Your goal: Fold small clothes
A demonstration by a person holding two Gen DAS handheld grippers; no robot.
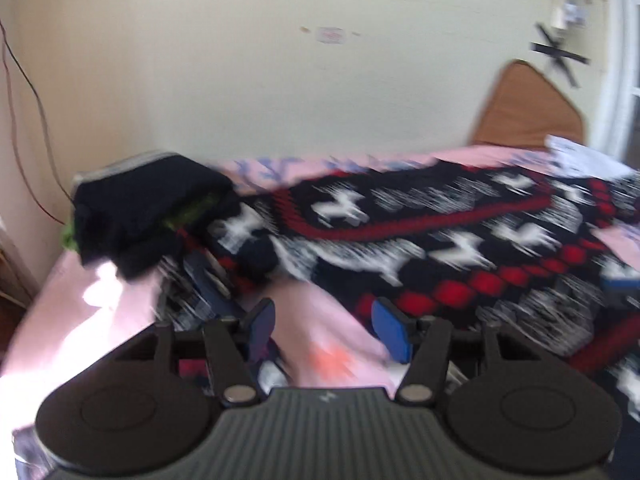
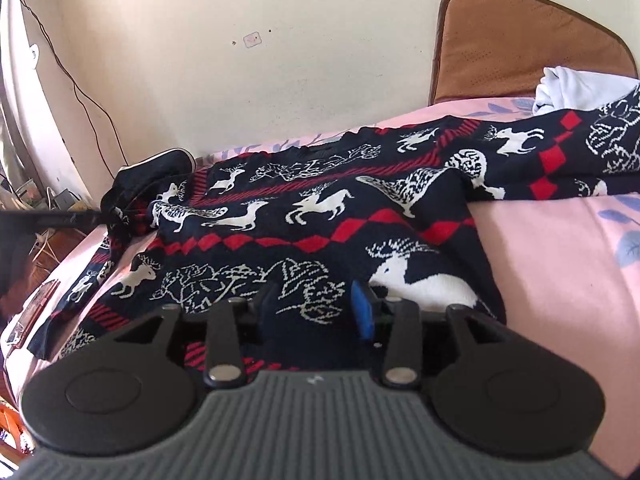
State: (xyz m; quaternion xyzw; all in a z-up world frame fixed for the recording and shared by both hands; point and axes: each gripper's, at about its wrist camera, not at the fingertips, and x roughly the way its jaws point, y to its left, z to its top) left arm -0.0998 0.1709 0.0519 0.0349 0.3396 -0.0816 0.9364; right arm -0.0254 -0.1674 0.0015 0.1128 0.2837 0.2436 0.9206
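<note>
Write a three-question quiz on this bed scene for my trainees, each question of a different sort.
1. True or false: the sweater lies spread on the pink sheet.
2. Which animal is knitted into the sweater? A) deer B) cats C) fish
3. Fill in: in the right wrist view, the white cloth lies near the brown ____.

Key: 1 true; 2 A; 3 headboard
</note>
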